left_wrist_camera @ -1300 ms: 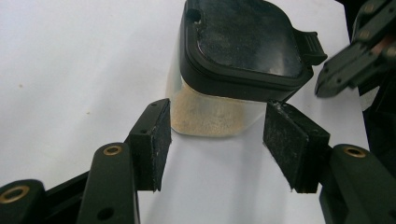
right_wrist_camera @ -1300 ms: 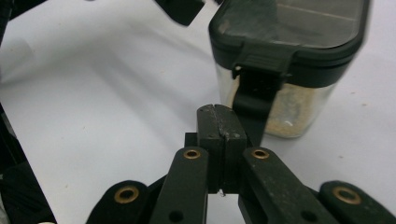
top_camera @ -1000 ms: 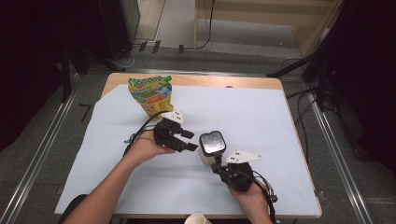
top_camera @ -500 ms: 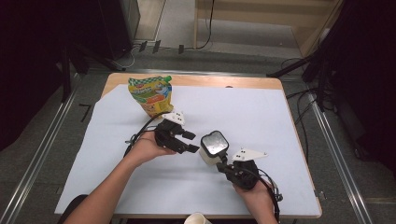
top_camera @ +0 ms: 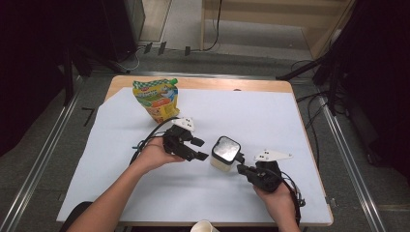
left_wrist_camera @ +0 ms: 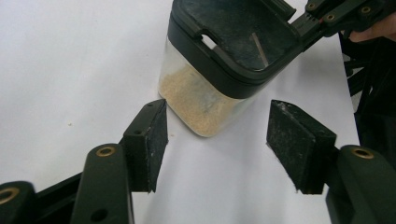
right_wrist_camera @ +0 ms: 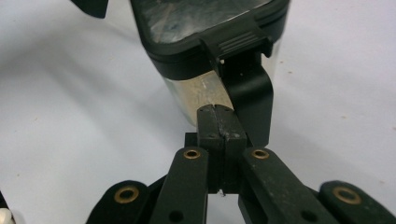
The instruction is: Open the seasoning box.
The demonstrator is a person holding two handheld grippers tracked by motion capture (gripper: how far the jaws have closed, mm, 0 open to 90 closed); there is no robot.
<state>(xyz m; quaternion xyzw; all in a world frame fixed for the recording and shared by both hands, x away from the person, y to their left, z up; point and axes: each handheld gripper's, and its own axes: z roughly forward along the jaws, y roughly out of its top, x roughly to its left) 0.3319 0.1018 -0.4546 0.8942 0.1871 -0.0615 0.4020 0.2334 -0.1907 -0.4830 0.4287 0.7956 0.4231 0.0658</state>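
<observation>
Upright jar (top_camera: 225, 153) (lid up) between released left hand-held gripper (left_wrist_camera: 217, 142), right (right_wrist_camera: 220, 122) clenched

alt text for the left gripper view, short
A clear square container with a black lid, holding a layer of tan powder, stands on a white table. The left gripper has its jaws open just short of it, pads touching nothing.

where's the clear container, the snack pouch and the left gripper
clear container (top_camera: 223, 157), high view, on its front wall below the black lid
snack pouch (top_camera: 158, 99), high view, middle of the printed front
left gripper (top_camera: 199, 150), high view, midway between the tips of its open fingers
</observation>
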